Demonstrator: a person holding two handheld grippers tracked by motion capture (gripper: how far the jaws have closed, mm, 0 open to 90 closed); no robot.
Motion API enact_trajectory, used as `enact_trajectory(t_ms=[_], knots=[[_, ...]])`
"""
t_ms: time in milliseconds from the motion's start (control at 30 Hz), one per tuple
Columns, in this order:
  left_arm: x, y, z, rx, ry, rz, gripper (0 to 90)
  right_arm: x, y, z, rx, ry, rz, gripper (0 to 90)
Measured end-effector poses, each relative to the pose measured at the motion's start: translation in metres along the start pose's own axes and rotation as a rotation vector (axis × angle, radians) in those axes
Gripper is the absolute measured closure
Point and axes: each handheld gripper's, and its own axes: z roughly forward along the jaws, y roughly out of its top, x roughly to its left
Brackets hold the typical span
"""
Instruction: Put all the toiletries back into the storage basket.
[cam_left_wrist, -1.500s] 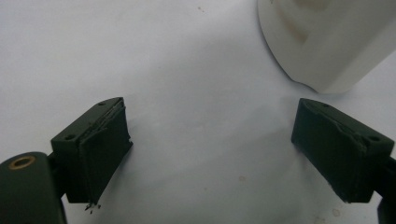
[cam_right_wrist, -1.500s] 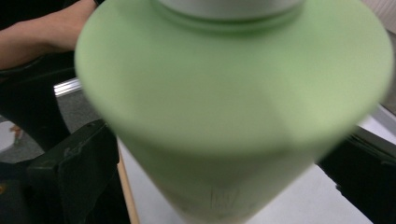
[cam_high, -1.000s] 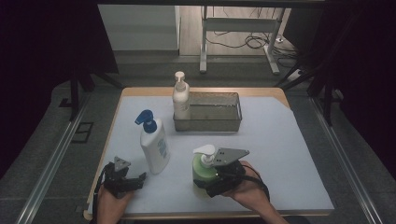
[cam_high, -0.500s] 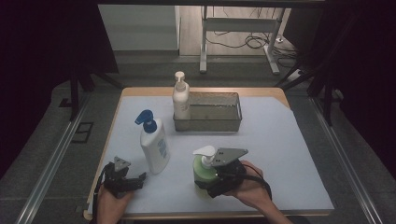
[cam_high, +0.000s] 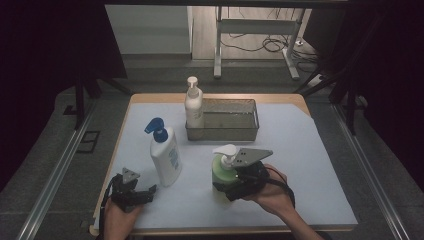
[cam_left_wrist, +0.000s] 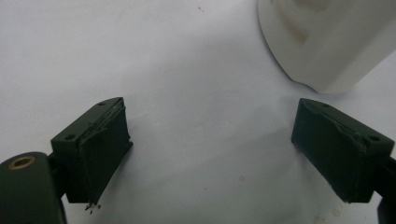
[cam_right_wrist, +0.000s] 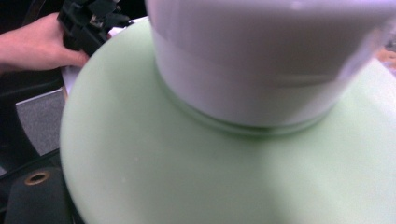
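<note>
- Green plastic marks the bottle I am working on: from the high view it stands upright on the tabletop, near the front edge and right of centre, with its white pump head on top.
- My right claw sits against the bottle's near side, the grey plate over it; its jaws stand wide, but the bottle's body covers them, so I cannot tell whether they press on it.
- My left claw rests at the front left corner, just beside a white bottle with a blue pump.
- Farther back, a metal tray holds a white pump bottle at its left end.
- From the left gripper view, my left claw is spread wide over the bare pale sheet, nothing between its jaws; the base of the white bottle with a blue pump shows at upper right.
- From the right gripper view, the green bottle looms very close, its white collar above, and the other hand is at upper left.
</note>
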Motion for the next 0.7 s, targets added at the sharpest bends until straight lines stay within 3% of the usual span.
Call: enact_trajectory(t_ms=[700], knots=[[0.0,0.0,0.0,0.0,0.0,0.0,11.2,-0.04,0.031,0.0,-0.031,-0.088,0.06,11.8]])
